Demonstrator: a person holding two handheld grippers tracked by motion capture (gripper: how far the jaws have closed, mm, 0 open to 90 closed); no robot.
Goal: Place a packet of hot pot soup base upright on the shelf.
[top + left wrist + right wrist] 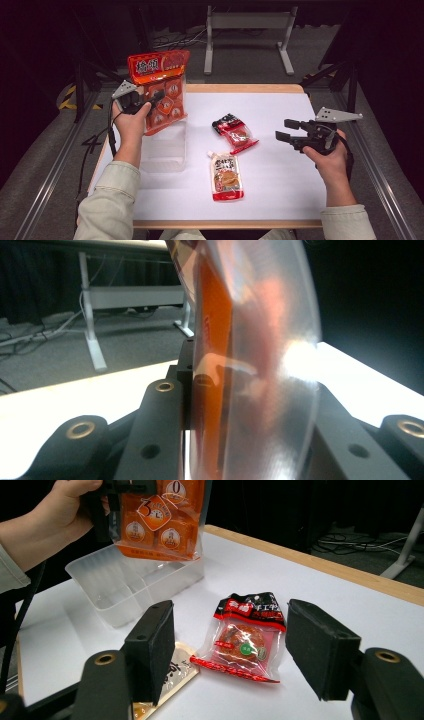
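The orange snack pack (pixel 161 90) is clamped by the left gripper (pixel 150 100) above the clear bin (pixel 162 150); the right gripper (pixel 290 135) is held apart, with the red packet (pixel 246 635) just ahead and the spouted pouch (pixel 226 176) nearby.

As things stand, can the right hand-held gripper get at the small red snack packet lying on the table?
Probably yes. The right hand-held gripper stands open and holds nothing, with the small red snack packet lying flat ahead between its jaws. The beige pouch lies apart beside it, so nothing blocks the approach.

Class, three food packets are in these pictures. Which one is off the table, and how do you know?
The large orange multipack: the left tool grips it above the clear tub. The red-and-black packet and the spouted pouch lie flat on the table.
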